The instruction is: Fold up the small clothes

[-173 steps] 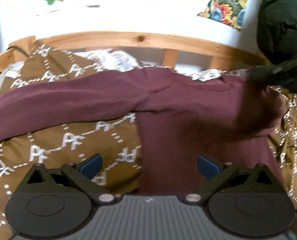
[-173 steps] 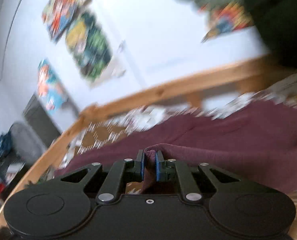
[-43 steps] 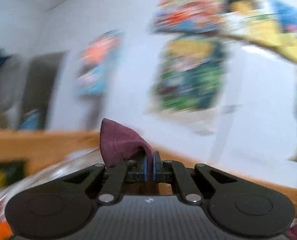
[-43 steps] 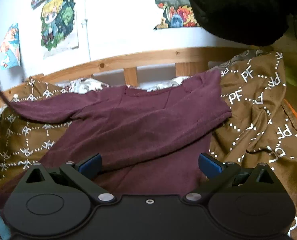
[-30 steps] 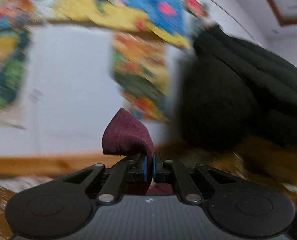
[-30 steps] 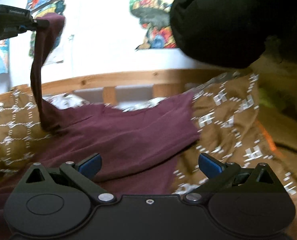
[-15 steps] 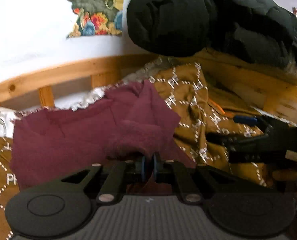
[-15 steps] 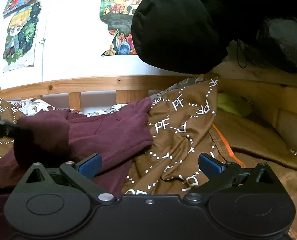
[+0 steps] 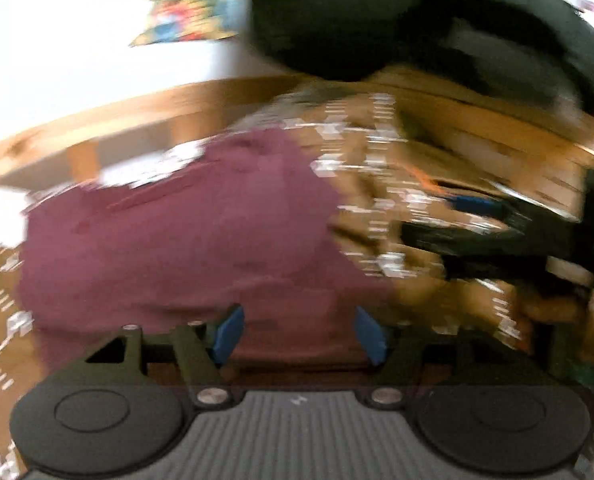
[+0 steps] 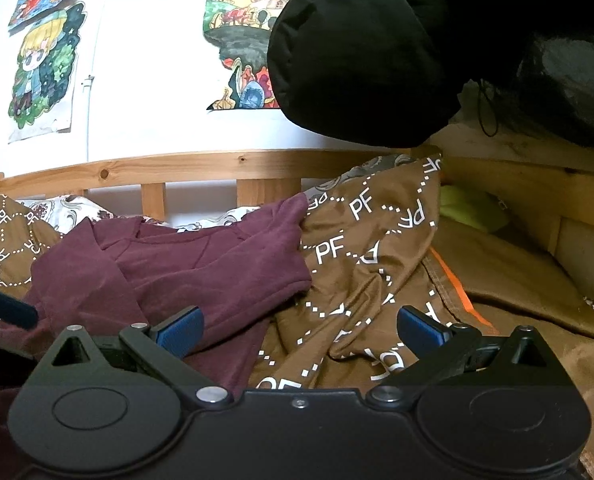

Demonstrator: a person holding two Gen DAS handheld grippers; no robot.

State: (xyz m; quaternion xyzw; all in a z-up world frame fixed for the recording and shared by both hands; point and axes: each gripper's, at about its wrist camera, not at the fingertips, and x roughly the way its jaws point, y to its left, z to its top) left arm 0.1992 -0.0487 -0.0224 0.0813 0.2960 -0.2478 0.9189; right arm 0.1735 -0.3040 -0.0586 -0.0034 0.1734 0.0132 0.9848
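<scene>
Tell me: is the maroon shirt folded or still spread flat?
Partly folded: the maroon shirt has a sleeve doubled across its body; both grippers open.

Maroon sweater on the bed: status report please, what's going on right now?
Left tool open, empty. Right tool open, empty. Maroon sweater lies on the brown PF blanket, both sleeves folded in. Nothing in the way.

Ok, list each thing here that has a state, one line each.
left tool: open, holding nothing, over the shirt.
right tool: open, holding nothing.
maroon shirt: lying on the blanket, sleeves folded in over the body.
brown PF blanket: rumpled, spread under the shirt.
black jacket: hanging above the bed.
</scene>
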